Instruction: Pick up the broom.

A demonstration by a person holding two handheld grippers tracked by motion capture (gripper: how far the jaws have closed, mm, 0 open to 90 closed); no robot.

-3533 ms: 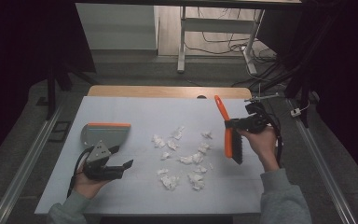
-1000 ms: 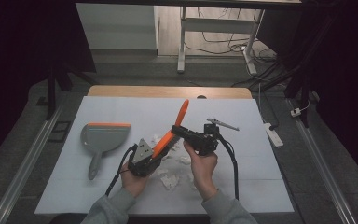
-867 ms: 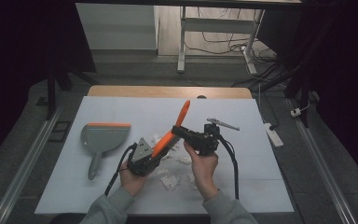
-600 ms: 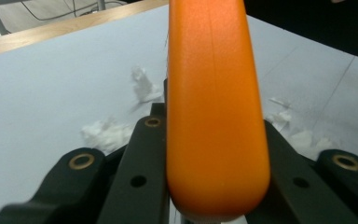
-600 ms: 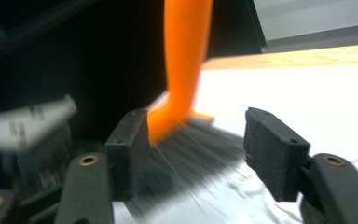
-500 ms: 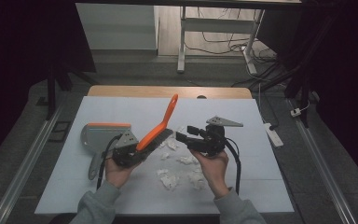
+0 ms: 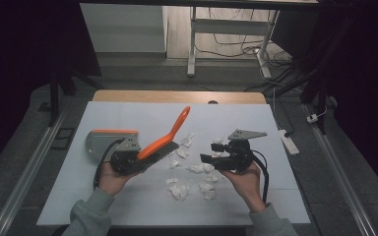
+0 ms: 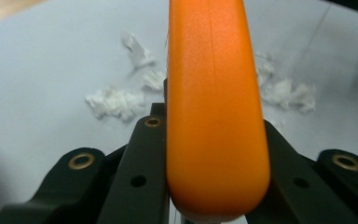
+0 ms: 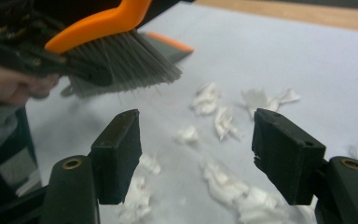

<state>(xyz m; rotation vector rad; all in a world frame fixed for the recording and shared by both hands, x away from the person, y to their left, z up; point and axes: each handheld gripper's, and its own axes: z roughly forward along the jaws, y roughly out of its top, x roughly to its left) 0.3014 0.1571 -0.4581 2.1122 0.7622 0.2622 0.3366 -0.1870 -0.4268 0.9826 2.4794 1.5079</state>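
The left gripper (image 7: 128, 160) pinches the orange brush (image 7: 163, 140) by one end, its jaws pressed against the handle on both sides, as the left gripper view shows with the handle (image 8: 214, 107) rising straight between them. In the high view the brush runs from that gripper toward about 1 o'clock, its handle tip lifted over the desk (image 7: 142, 113) and its grey bristles (image 7: 160, 156) hanging just above the surface beside the gripper.

The right gripper (image 7: 211, 158) is held at 3 o'clock from the brush, well apart from it, with its jaws spread wide and nothing between them; they have just been opening. In the right gripper view the brush bristles (image 9: 126, 65) lie at 11 o'clock, beyond the jaw tips and not touching them.

White paper scraps (image 7: 192, 169) are scattered on the desk between the two grippers and toward 6 o'clock of them. The grey dustpan (image 7: 101, 140) with an orange edge lies flat on the desk at 10 o'clock from the left gripper, just beside it.
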